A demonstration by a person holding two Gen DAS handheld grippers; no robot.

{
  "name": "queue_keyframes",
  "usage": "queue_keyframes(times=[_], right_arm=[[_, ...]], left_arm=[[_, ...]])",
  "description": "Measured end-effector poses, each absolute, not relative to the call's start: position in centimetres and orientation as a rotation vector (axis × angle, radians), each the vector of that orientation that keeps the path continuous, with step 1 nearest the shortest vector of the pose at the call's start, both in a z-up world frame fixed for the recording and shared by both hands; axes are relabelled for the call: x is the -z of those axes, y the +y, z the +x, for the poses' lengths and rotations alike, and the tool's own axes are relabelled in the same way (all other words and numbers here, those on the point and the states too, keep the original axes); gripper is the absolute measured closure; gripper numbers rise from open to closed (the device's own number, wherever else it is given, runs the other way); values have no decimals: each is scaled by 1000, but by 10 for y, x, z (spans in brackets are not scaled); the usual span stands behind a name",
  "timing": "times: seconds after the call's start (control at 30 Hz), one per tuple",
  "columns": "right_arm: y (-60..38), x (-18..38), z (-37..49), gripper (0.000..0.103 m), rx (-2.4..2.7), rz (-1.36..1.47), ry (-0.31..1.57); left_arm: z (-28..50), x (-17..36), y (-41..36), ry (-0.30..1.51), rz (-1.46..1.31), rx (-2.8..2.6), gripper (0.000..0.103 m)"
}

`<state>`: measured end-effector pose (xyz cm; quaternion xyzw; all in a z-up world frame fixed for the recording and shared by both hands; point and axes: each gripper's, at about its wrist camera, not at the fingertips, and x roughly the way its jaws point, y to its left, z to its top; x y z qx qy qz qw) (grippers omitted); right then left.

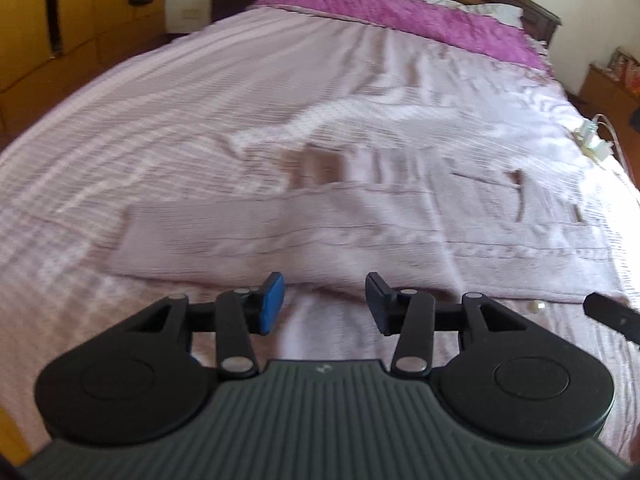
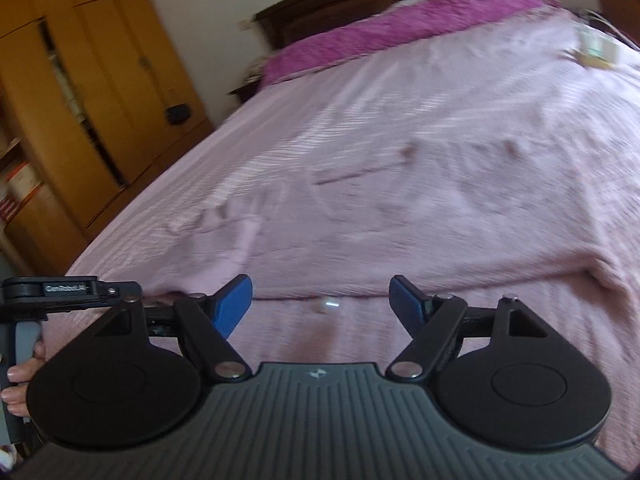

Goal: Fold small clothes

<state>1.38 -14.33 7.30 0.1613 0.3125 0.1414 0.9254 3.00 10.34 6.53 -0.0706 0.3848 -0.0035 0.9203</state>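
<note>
The left hand-held gripper (image 1: 325,304) hung with its blue pads well apart and nothing between them, just short of the near hem of a pale pink garment (image 1: 360,236) spread flat on the bed (image 1: 120,128). The right hand-held gripper (image 2: 321,304) was likewise spread wide and empty, poised above the garment's (image 2: 400,220) near edge.

Only the left wrist view showed the garment's outline plainly: a long sleeve reaching left, and what looked like pockets on the right, though blur softened them. It also caught a tip of the other tool (image 1: 612,314) at the right edge. Only the right wrist view showed the person's fingers (image 2: 20,376) wrapped round a grey handle at the left, and the open wooden wardrobe (image 2: 80,100) with shelves inside. Both views took in the magenta blanket (image 1: 400,16) by the headboard, a white plug strip (image 1: 592,140) and a small pale bead (image 2: 328,304) on the bedspread.

The one readable mark was a label on the left tool's black body (image 2: 68,289), seemingly "GenRobot.AI", partly blurred
</note>
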Motion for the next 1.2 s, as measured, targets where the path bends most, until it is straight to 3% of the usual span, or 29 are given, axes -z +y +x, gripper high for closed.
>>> queue_keyframes(times=[0.5, 1.2], right_arm=[[8, -93, 44, 22, -590, 149, 646], [128, -54, 85, 22, -667, -135, 656]], left_arm=[[1, -47, 180, 854, -170, -192, 56], [-13, -34, 222, 862, -252, -227, 56]])
